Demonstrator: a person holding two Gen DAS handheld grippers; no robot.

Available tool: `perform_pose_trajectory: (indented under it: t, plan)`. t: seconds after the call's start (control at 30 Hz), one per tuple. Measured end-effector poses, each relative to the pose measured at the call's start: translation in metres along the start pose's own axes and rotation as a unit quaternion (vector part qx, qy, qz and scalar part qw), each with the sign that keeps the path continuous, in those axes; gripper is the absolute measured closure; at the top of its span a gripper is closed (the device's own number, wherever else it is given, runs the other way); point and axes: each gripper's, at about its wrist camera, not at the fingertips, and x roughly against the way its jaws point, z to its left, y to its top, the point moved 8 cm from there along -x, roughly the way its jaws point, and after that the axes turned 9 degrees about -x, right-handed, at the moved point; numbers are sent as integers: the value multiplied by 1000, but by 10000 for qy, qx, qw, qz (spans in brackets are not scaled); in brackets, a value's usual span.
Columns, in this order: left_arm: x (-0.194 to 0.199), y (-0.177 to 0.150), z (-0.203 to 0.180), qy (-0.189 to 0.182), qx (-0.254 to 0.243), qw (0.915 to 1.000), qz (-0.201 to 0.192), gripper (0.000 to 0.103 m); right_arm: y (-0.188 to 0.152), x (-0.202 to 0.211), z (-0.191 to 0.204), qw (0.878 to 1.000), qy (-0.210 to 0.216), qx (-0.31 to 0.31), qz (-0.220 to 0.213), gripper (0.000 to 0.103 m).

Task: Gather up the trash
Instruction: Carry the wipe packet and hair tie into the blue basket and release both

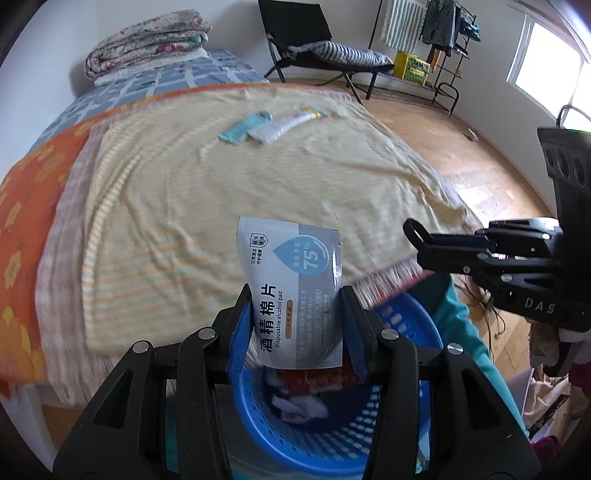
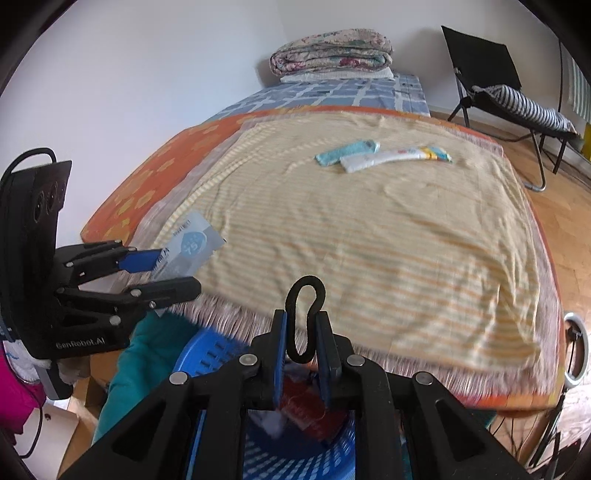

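Note:
My left gripper [image 1: 297,295] is shut on a grey-and-white alcohol pad packet [image 1: 295,266], which stands upright between its blue pads over a blue perforated basket [image 1: 332,443]. A red wrapper [image 1: 314,380] and white tissue [image 1: 299,404] lie inside the basket. My right gripper [image 2: 301,319] is shut on a black hair tie [image 2: 304,295] whose loop sticks up, also above the basket [image 2: 207,350]. The left gripper [image 2: 177,271] and its packet [image 2: 192,247] appear at the left of the right wrist view. A light blue packet [image 2: 345,151] and a white tube [image 2: 391,157] lie far up the bed.
The bed carries a yellow striped blanket [image 1: 221,206] over an orange sheet [image 1: 33,206]. A folded quilt [image 1: 147,40] sits at its head. A black chair [image 1: 306,40], a clothes rack [image 1: 439,33] and a yellow crate [image 1: 412,66] stand on wood floor. A teal cloth [image 2: 147,354] lies beside the basket.

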Motion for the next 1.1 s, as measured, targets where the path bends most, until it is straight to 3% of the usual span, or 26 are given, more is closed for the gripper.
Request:
perform_pose_trajectory:
  t: [0.47, 1.1]
  plan:
    - [-13, -59, -39, -265, 204, 9988, 360, 57, -68, -8, -10, 9985, 20, -336, 424, 89]
    - [-39, -95, -47, -412, 584, 9949, 715, 55, -95, -31, -11, 9955, 65, -609, 721, 81]
